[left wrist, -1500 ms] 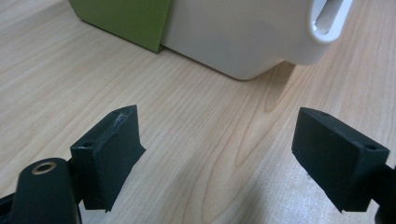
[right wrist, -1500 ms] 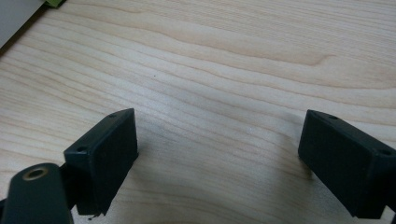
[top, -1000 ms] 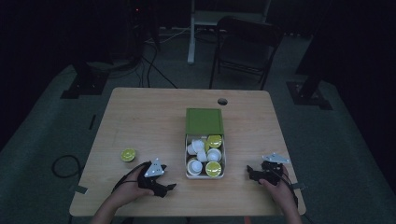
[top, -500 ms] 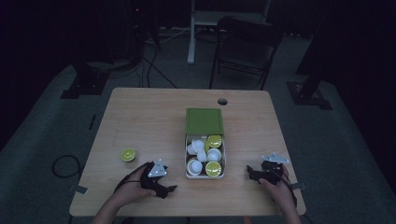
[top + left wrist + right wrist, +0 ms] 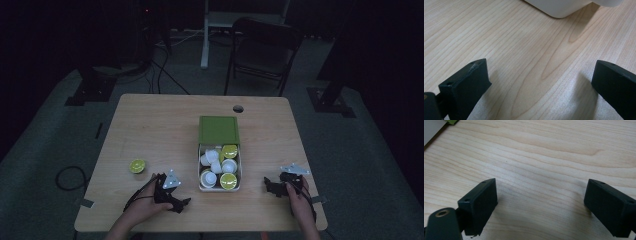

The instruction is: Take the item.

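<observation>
A white box (image 5: 201, 172) with a raised green lid (image 5: 218, 130) stands mid-table, holding several white and lime-green capsules (image 5: 229, 181). One lime-green capsule (image 5: 137, 165) lies alone on the wood to the left. My left gripper (image 5: 184, 204) rests on the table just left of the box's front corner, jaws wide apart over bare wood; the box's white corner (image 5: 560, 8) sits ahead of it. My right gripper (image 5: 267, 185) rests right of the box, open as well, with a sliver of the box (image 5: 432, 128) at far left.
The wooden table (image 5: 165, 130) has a round cable hole (image 5: 238, 108) near its far edge. A folding chair (image 5: 262, 47) stands behind the table, and cables run over the dark floor on the left (image 5: 67, 176).
My left gripper has shifted slightly toward the box. The right gripper has stayed where it was.
</observation>
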A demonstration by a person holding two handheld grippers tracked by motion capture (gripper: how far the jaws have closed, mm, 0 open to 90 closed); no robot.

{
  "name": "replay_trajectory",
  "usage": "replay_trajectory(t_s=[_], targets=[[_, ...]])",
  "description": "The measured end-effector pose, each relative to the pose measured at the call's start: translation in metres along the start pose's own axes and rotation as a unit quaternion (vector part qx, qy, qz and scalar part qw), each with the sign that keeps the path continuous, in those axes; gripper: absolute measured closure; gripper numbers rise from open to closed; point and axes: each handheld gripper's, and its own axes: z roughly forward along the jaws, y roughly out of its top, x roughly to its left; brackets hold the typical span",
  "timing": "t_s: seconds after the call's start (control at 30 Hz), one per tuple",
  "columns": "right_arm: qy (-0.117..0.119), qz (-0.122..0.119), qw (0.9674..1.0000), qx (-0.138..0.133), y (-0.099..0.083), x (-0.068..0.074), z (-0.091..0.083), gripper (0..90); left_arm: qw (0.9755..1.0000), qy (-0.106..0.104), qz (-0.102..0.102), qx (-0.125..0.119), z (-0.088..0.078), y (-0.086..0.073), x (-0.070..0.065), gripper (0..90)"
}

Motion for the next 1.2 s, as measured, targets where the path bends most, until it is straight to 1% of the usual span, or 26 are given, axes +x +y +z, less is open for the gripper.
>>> replay_trajectory(t_s=[0.07, 0.23, 0.67, 0.77, 0.8, 0.9, 1.03, 1.2], targets=[[0.0, 0.0, 1.0, 0.0, 0.0, 0.0, 0.0, 11.0, 1.0, 0.005, -0.006, 0.001, 0.0, 0.0, -0.002, 1.5], [0.0, 0.0, 1.0, 0.0, 0.0, 0.0, 0.0, 11.1, 0.9999, 0.008, -0.009, 0.0, 0.0, 0.001, -0.002, 1.5], [0.0, 0.0, 1.0, 0.0, 0.0, 0.0, 0.0, 11.1, 0.9999, 0.008, -0.009, -0.001, 0.0, 0.0, -0.003, 2.0], [-0.002, 0.001, 1.0, 0.0, 0.0, 0.001, 0.0, 11.1, 0.9999, 0.009, -0.006, -0.002, 0.0, 0.001, -0.004, 2.1], [-0.002, 0.001, 1.0, 0.0, 0.0, 0.001, 0.0, 11.1, 0.9999, 0.006, -0.005, -0.006, 0.0, 0.001, -0.004, 2.1], [0.001, -0.002, 1.0, 0.0, 0.0, 0.0, 0.0, 11.1, 0.9995, -0.003, -0.017, -0.027, -0.001, 0.003, -0.004, 2.1], [0.007, -0.01, 0.9999, 0.004, 0.0, 0.001, -0.004, 13.1, 0.999, -0.003, -0.012, -0.042, -0.004, 0.008, -0.005, 2.1], [0.014, -0.015, 0.9998, -0.004, 0.003, 0.006, -0.01, 13.0, 0.9982, -0.007, -0.002, -0.06, -0.007, 0.015, -0.006, 2.1]])
